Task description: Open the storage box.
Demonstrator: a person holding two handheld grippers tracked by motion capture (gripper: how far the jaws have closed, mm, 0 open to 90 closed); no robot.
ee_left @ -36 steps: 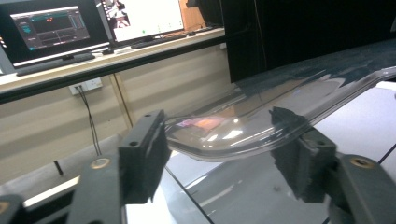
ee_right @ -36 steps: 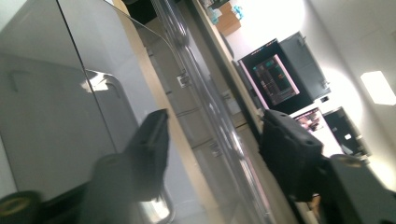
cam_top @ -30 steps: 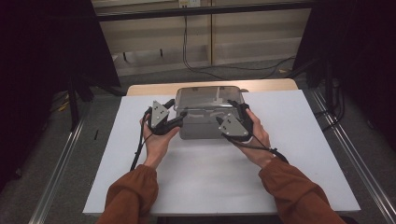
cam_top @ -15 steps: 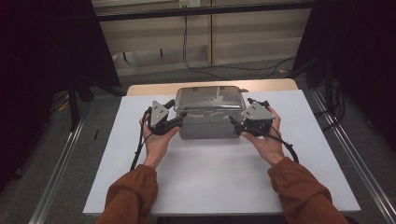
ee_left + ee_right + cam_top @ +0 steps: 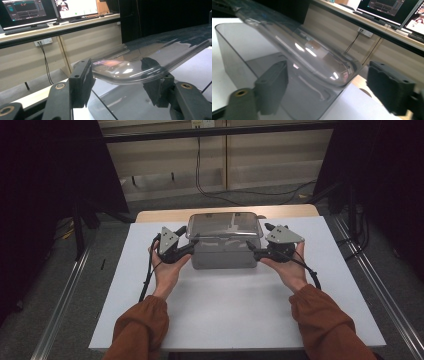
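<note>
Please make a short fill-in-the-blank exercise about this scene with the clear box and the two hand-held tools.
1. The clear box stands on a ____ table.
2. The lid that covers the box is ____, so the inside shows through it.
3. The left tool and the right tool are at ____ ends of the box.
4. In the left gripper view, the lid's rim lies ____ the tool's two black jaws.

Missing words: white; transparent; opposite; between

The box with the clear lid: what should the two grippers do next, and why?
Probably close both on the lid's end rims. The left gripper and right gripper flank the box, each with the rim between open jaws, so neither grips yet.
</note>
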